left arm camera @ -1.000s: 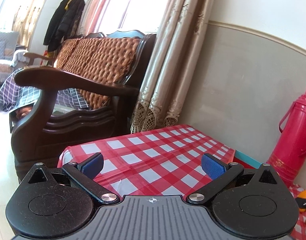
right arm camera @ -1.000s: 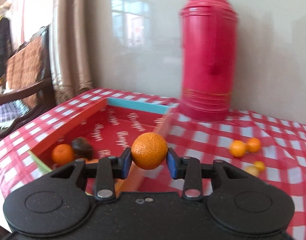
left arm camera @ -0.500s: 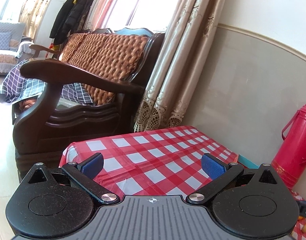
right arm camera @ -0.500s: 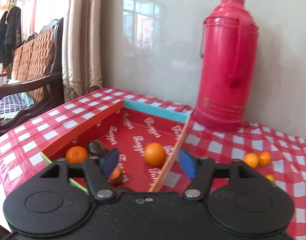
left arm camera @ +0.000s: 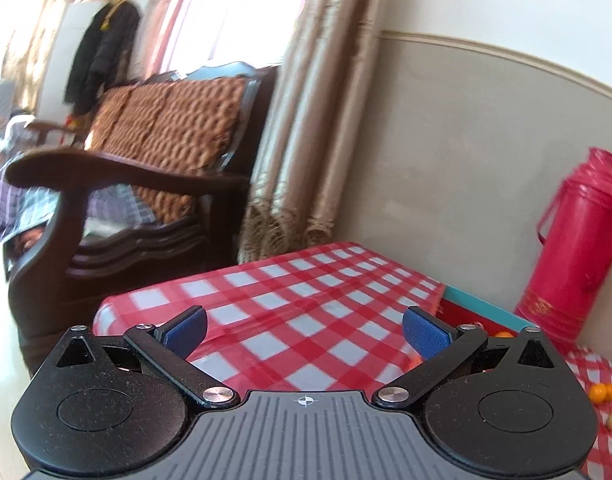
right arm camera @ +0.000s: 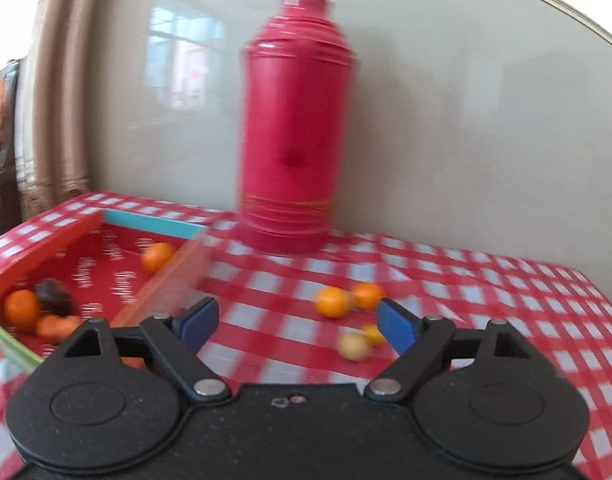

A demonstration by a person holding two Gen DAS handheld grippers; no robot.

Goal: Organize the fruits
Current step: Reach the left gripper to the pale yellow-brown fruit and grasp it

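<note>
**Fruit sorting: part done, four pieces left loose**

Right claw (right arm camera: 297,326): jaws had just been opening, stood wide, nothing between them; aimed over the checked surface (right arm camera: 486,280).

Left claw (left arm camera: 304,330): wide and empty, over a bare stretch of cloth.

Loose fruit, just beyond the right claw: one pale yellow fruit (right arm camera: 352,346) beside a small orange (right arm camera: 373,334); further off, two oranges (right arm camera: 348,299) touching. Judged still to be collected.

Red box (right arm camera: 42,246), left of these: held three oranges and a dark fruit (right arm camera: 52,300) at its near end, and one orange (right arm camera: 158,256) near the far wall. Judged done.

Red flask (right arm camera: 294,140): upright by the wall, behind everything.
</note>
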